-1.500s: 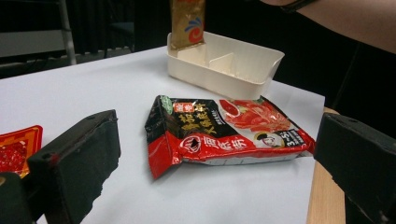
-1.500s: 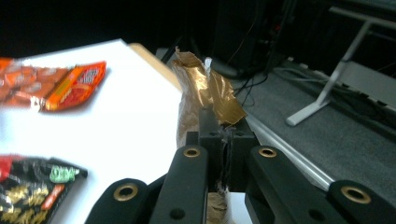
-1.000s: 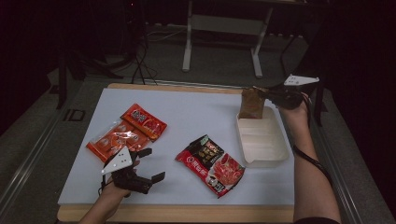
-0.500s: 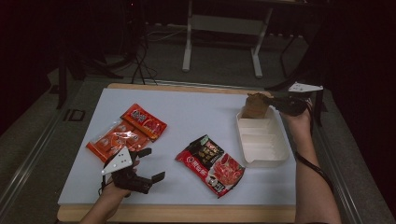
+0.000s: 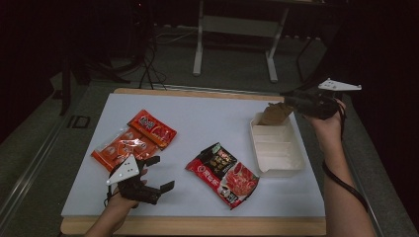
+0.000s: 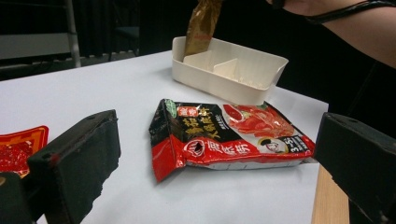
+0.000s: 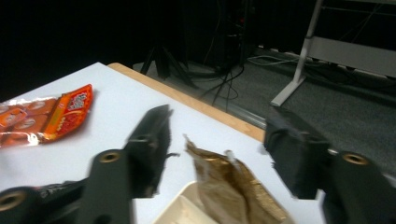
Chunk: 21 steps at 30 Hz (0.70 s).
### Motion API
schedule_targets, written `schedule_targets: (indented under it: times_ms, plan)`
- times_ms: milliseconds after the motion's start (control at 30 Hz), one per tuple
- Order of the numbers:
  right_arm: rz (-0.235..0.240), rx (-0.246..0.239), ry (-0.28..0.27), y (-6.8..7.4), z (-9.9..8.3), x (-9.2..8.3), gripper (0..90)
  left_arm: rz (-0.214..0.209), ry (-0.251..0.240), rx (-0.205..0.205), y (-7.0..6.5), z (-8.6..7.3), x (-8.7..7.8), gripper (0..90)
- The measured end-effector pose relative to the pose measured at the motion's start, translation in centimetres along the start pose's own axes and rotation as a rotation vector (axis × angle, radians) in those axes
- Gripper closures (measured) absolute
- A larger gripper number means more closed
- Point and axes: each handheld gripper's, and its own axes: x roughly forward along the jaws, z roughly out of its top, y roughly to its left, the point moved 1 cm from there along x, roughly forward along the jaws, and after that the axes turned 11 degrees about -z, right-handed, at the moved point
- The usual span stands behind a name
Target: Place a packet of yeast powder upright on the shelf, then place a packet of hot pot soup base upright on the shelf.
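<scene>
A brown packet (image 5: pixel 273 114) stands on end in the far compartment of the white divided tray (image 5: pixel 297 157), leaning on its far wall. My right gripper (image 5: pixel 292 102) hovers just right of the packet's top. Its jaws have just been opening, and in the right gripper view they (image 7: pixel 222 147) stand apart on either side of the packet (image 7: pixel 229 186) without touching it. My left gripper (image 5: pixel 163 173) rests open and empty near the table's front left. A red-and-black packet (image 5: pixel 222 174) lies flat between it and the tray, straight ahead of that gripper (image 6: pixel 219 161).
Two orange-red snack packets (image 5: pixel 150 128) (image 5: pixel 120 147) lie overlapping at the left of the white table top. The tray's near compartments (image 6: pixel 243 70) hold nothing. A metal stand and cables (image 5: pixel 232 29) sit on the dark floor beyond the table's far edge.
The right gripper's jaws opened and let go of the brown packet, then the hand drew up and to the right. The packet stayed standing in the tray. The left hand kept still.
</scene>
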Motion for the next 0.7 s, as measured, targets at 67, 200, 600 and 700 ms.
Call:
schedule_targets:
  times_ms: [67,200,600,700]
  plan:
    - [-0.008,0.008,-0.008,0.9,0.1,-0.4,27.4,0.008,0.007,0.005,0.0,0.0,0.0,1.1]
    - [0.013,0.022,-0.058,2.6,-0.2,-1.2,17.9,0.035,0.020,0.027,-0.2,0.2,0.0,1.1]
    - [0.045,0.024,-0.149,7.3,-2.0,-4.8,16.6,0.033,0.058,-0.089,-0.9,1.3,0.3,4.0]
    - [0.033,0.010,-0.147,8.2,-2.6,-5.6,17.6,-0.014,0.054,-0.121,-0.8,1.5,0.3,4.2]
